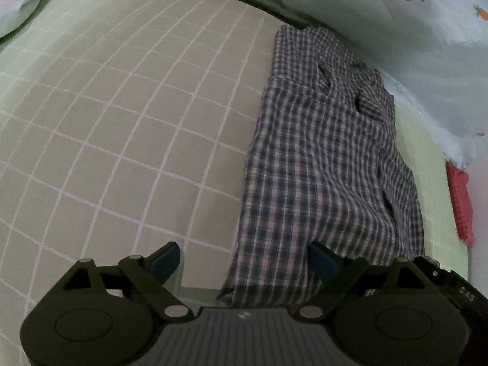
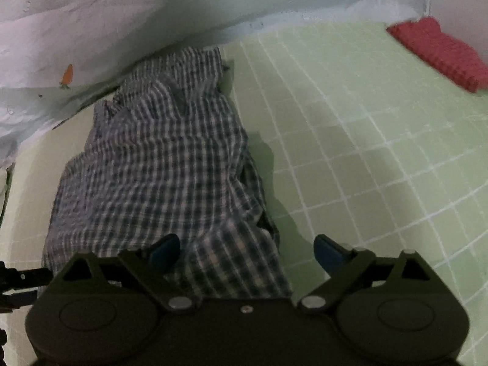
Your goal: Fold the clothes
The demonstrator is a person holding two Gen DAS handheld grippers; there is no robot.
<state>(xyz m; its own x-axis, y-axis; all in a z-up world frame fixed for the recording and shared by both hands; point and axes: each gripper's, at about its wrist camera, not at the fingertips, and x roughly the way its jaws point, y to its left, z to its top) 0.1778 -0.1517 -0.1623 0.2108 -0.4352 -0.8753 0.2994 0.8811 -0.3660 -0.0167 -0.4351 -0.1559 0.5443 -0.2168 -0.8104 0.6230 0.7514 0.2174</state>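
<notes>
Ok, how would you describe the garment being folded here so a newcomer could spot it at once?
Start from the pale green sheet with a white grid that covers the bed. On it, running up toward the white bedding, lies the checked shirt, folded into a long strip. It is the only dark plaid thing there; the red knitted cloth nearby is plain.

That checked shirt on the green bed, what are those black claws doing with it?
A person is folding clothes with a claw in each hand. The blue-and-white checked cotton shirt lies folded into a long strip on the pale green gridded bedsheet. The left claw and the right claw are both open over its near end, one at each side edge, gripping nothing. A red knitted cloth lies off to the side.
</notes>
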